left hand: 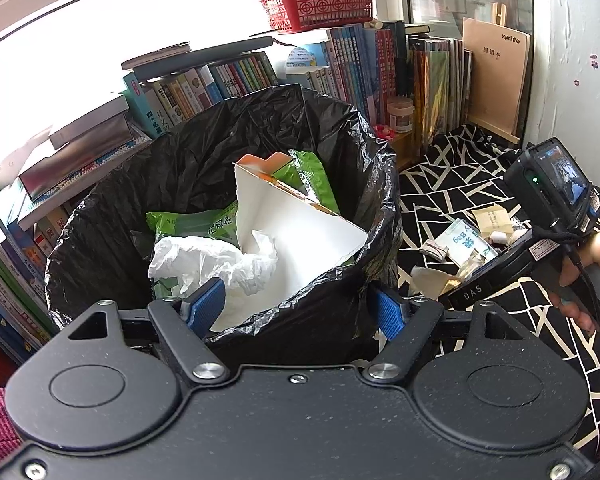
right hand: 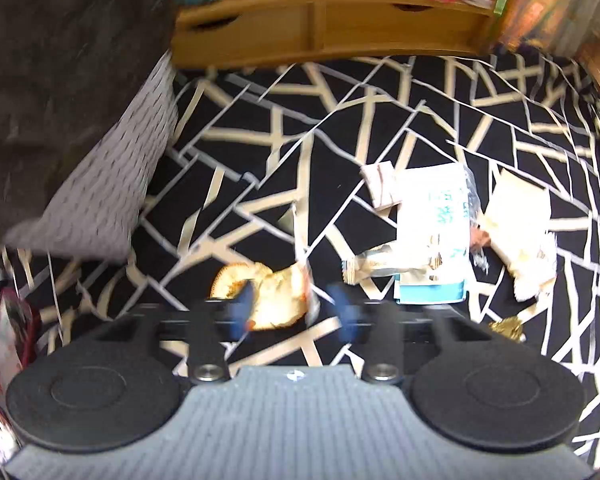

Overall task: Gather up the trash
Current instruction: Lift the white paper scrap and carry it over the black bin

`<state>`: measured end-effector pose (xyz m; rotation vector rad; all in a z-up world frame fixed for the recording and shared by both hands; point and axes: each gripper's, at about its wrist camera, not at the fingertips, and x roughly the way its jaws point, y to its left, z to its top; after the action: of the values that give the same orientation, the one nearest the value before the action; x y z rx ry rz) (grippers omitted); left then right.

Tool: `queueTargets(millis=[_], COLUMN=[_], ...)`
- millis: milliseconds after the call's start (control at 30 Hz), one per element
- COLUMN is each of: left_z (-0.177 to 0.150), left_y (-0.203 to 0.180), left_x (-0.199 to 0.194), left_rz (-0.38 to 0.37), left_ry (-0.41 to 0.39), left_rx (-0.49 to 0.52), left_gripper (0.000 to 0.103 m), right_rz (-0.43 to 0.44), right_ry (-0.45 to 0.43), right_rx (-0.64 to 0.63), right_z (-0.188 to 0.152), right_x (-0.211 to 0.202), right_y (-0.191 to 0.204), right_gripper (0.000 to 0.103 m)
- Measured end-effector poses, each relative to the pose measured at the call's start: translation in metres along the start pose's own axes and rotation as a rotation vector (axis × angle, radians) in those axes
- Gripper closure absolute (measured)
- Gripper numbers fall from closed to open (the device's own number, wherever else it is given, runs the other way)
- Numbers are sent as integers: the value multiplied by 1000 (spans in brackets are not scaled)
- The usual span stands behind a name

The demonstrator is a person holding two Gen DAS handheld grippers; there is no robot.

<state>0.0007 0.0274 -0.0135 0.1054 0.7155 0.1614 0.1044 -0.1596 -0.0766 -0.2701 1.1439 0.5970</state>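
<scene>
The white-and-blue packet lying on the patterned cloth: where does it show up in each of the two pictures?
Left wrist view: packet at right of middle, on the cloth beside the bin.
Right wrist view: packet right of centre, above the right gripper.
Shared landmark: the black-and-cream cloth.

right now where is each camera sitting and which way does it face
Left wrist: sits on the left gripper, looking forward and down into the black-lined trash bin, whose near rim is between its fingers; the right gripper and the hand holding it show at the right.
Right wrist: sits on the right gripper, looking steeply down at the patterned cloth; only its own blurred fingers show, around a crumpled wrapper.
Shared: the bin, the cloth and the white packet.
</scene>
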Motion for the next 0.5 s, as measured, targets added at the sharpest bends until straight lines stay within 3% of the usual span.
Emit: queueTargets(millis=[133,200,333,400,500], left_z=[0,0,0,0,-1], left_y=[-2,-2,-3,-3,-3], left_x=[0,1,1,1,1], left_rz=[6,7,13,15,18], left_ry=[1,1,2,2,1], left_rx=[4,4,7,8,13], left_gripper=[27,27,27,27,27], right_rz=[-25,-80,-190,-195,-126], right_ry=[-74,-127,-179,-169,-76], right_rx=[71,66,-159,-239,-227], right_z=[4,10,19,21,23], right_x=[0,0,14,30,57], right_y=[-7,-6,18,28,29], right_gripper=[32,32,27,27,27])
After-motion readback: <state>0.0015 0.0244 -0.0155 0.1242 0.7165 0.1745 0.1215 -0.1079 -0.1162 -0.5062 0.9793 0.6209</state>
